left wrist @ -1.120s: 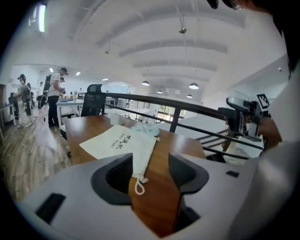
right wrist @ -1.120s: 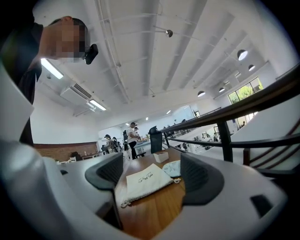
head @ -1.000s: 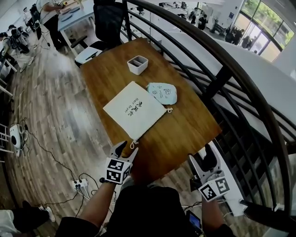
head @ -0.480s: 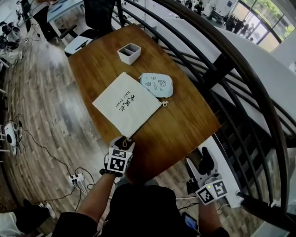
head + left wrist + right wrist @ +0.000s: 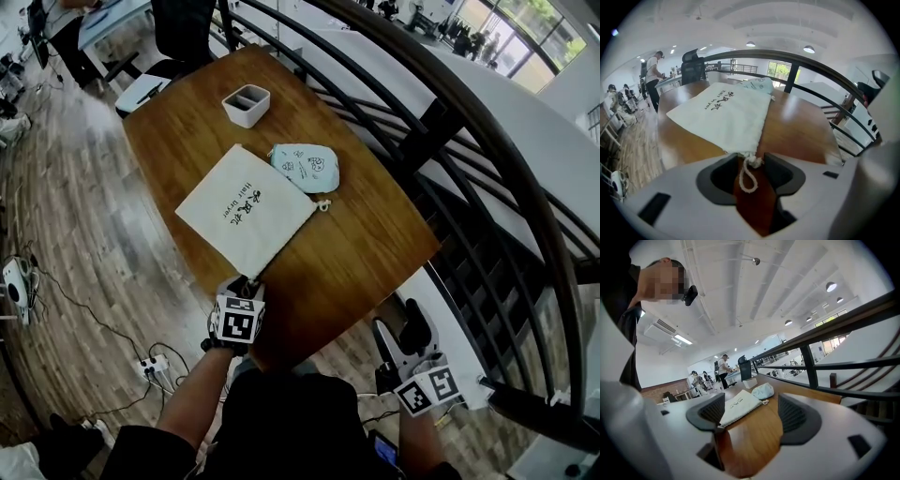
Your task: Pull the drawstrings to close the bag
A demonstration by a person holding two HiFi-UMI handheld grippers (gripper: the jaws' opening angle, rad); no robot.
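Note:
A flat white drawstring bag (image 5: 246,208) with dark print lies in the middle of the wooden table (image 5: 366,253). Its near corner ends in a knotted cord loop (image 5: 749,174). In the left gripper view that loop lies between the jaws of my left gripper (image 5: 750,169). The jaws are closing, and the pads do not touch the cord. My left gripper (image 5: 246,284) is at the table's near edge. The bag's second cord end (image 5: 323,203) lies at its right corner. My right gripper (image 5: 405,330) hangs off the table's near right corner, with its jaws closing on nothing.
A pale blue pouch (image 5: 304,167) lies against the bag's far right side. A white two-part box (image 5: 247,104) stands further back. A dark curved railing (image 5: 469,131) runs along the right. Cables and a power strip (image 5: 155,370) lie on the floor at the left.
My left gripper has moved forward to the bag's near corner, and its jaws have narrowed around the cord loop. The right gripper has stayed off the table's near right corner.

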